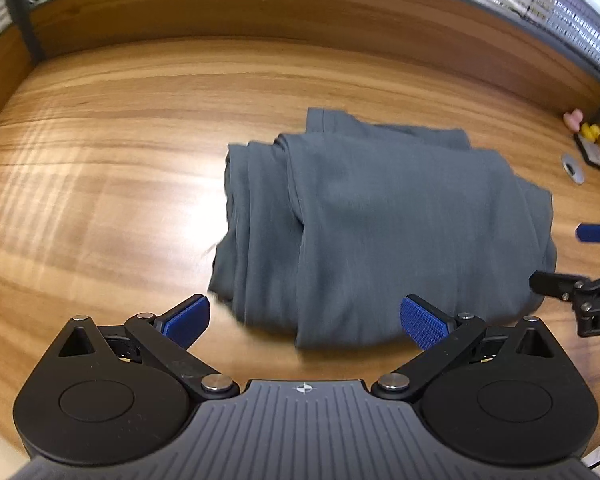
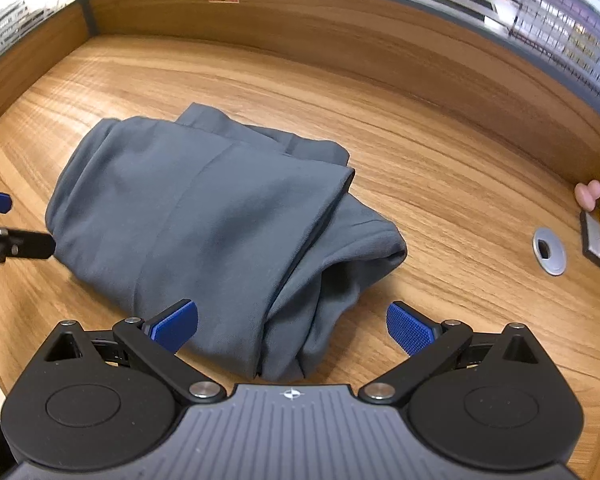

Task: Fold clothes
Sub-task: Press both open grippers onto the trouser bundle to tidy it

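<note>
Left tool [image 1: 305,322] spread wide, right tool [image 2: 292,326] likewise — both empty, above folded grey garment [image 2: 204,216].

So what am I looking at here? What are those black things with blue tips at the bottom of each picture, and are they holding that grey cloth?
There is no robot arm here. A person holds a hand tool in each hand, and each tool has two fingers with blue pads and a wide-angle camera looking forward along them. One picture comes from the left tool, the other from the right tool, so you see the same scene from two sides. Each tool also peeks into the edge of the other's picture.

On the wooden desk lies a grey garment, already folded into a thick bundle. Both tools are open, just in front of it, and hold nothing.

Off to the side are a round metal cable hole and small pink and yellow toys.
</note>
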Action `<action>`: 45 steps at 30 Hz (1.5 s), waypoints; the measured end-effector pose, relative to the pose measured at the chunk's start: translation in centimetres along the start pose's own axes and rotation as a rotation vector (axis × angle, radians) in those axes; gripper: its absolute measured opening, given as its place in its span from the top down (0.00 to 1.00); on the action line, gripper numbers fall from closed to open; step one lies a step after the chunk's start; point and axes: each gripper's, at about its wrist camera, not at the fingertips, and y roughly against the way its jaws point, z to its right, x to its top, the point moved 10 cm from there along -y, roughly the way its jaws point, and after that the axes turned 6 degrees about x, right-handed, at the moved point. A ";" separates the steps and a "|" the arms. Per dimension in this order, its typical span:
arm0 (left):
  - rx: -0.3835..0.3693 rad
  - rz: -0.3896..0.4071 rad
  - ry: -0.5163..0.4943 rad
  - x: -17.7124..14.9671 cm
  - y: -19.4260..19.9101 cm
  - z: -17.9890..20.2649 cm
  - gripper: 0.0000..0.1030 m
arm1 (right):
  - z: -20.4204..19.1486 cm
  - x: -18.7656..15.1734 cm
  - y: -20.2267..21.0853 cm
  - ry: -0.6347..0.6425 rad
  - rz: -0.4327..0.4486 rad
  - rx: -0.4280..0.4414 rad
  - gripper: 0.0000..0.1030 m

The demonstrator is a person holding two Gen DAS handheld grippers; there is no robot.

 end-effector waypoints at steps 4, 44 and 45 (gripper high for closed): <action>-0.070 0.020 0.010 1.8 -1.5 -0.5 0.01 | 0.8 0.4 -1.4 -0.038 0.011 0.025 0.01; -0.095 -0.077 0.287 -1.0 -1.9 -0.1 0.10 | 4.7 7.3 -4.0 0.246 -0.107 0.263 0.01; -0.091 -0.084 0.291 -1.3 -2.0 0.0 0.10 | 4.7 7.9 -4.5 0.278 -0.116 0.270 0.01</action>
